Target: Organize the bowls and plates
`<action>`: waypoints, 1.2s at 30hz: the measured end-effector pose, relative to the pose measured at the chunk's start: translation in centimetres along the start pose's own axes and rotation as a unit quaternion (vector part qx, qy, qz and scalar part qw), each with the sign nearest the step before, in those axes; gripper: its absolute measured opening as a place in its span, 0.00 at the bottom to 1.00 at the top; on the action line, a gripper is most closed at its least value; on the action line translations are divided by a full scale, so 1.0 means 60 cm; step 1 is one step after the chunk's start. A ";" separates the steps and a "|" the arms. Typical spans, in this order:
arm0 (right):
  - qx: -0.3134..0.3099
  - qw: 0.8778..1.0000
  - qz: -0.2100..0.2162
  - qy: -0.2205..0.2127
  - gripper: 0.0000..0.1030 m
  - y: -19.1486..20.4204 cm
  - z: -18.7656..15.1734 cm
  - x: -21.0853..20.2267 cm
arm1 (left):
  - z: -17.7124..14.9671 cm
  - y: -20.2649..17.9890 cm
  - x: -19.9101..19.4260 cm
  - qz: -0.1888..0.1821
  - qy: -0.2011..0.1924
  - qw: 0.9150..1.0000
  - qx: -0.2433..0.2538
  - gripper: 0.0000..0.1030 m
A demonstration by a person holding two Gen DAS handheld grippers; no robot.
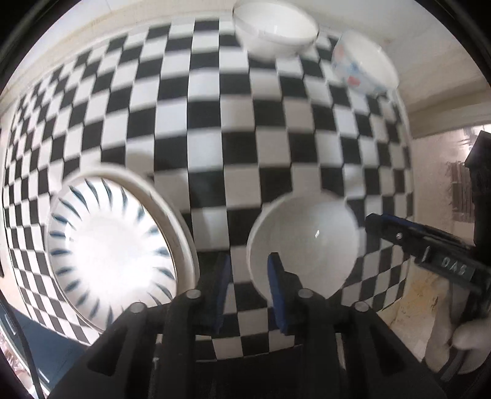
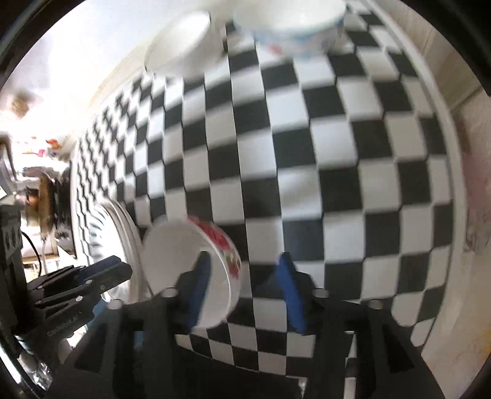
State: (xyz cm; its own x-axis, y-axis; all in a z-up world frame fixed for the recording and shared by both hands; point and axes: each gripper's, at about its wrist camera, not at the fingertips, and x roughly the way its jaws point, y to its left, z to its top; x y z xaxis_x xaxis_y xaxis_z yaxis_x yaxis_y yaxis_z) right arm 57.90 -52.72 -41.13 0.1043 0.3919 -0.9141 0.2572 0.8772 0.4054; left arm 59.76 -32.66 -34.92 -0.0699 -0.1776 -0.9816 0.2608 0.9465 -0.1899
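A checkered tabletop [image 1: 214, 138] is being shown from both wrist views, with the crockery spread across it. At the near left, a blue-striped bowl [image 1: 113, 254] is being carried inside a white plate [image 1: 181, 227], so part of the stacking appears to be already done. At near centre a small bowl [image 1: 303, 242], white inside and printed with red flowers outside, is standing alone. At the far side a plain white bowl [image 1: 273, 27] and a bowl with blue and red specks [image 1: 362, 61] are standing just beside each other, well apart from the near pieces.

The left tool [image 1: 248, 276] is being held released and empty, its blue pads [image 1: 276, 288] parted over the tabletop between the plate and the small bowl; the right pad lies in front of that bowl's near left rim, but contact cannot be confirmed.

The right tool [image 2: 245, 276] is being held released as well. Its left pad [image 2: 199, 276] is lying over the small bowl's white interior and its right pad is outside the flowered wall, so the rim seems to be straddled for a pinch, though nothing is yet clenched.

It is judged that the small bowl is being lined up for a lift, probably toward the striped bowl or the far pair. The thin, glossy rim may slip if it is pinched too shallowly.
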 end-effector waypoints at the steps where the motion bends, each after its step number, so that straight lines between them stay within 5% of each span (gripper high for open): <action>1: -0.001 1.000 0.005 -0.009 0.60 0.001 0.011 -0.011 | 0.011 -0.001 -0.010 0.002 -0.012 1.000 -0.001 0.24; 6: -0.010 0.995 0.052 -0.081 0.71 0.022 0.102 -0.070 | 0.111 0.005 -0.041 -0.004 -0.051 0.998 -0.027 0.24; 9: -0.041 0.992 0.035 -0.117 0.71 0.050 0.170 -0.087 | 0.192 0.017 -0.051 0.010 -0.073 0.997 -0.039 0.24; 18: -0.078 0.994 -0.012 -0.075 0.70 0.096 0.350 -0.021 | 0.353 0.042 -0.006 0.011 -0.055 0.996 -0.067 0.24; 24: -0.085 0.996 -0.015 -0.039 0.50 0.095 0.418 0.048 | 0.419 0.049 0.048 0.000 -0.021 0.997 -0.071 0.24; 30: -0.083 0.996 -0.017 -0.008 0.28 0.088 0.452 0.101 | 0.429 0.057 0.081 -0.008 -0.008 0.997 -0.075 0.23; 32: -0.086 0.996 -0.038 -0.009 0.10 0.085 0.454 0.106 | 0.425 0.061 0.085 -0.011 -0.016 0.997 -0.074 0.19; 36: -0.090 0.995 -0.038 -0.001 0.09 0.087 0.460 0.115 | 0.412 0.061 0.100 -0.034 -0.011 0.996 -0.079 0.10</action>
State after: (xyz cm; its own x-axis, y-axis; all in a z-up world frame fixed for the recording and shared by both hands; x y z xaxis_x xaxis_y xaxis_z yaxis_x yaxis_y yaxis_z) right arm 86.49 -53.08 -45.55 0.0940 0.3221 -0.9420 0.0878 0.9398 0.3301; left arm 84.12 -36.93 -41.97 -0.0601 -0.2475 -0.9670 0.1005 0.9623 -0.2525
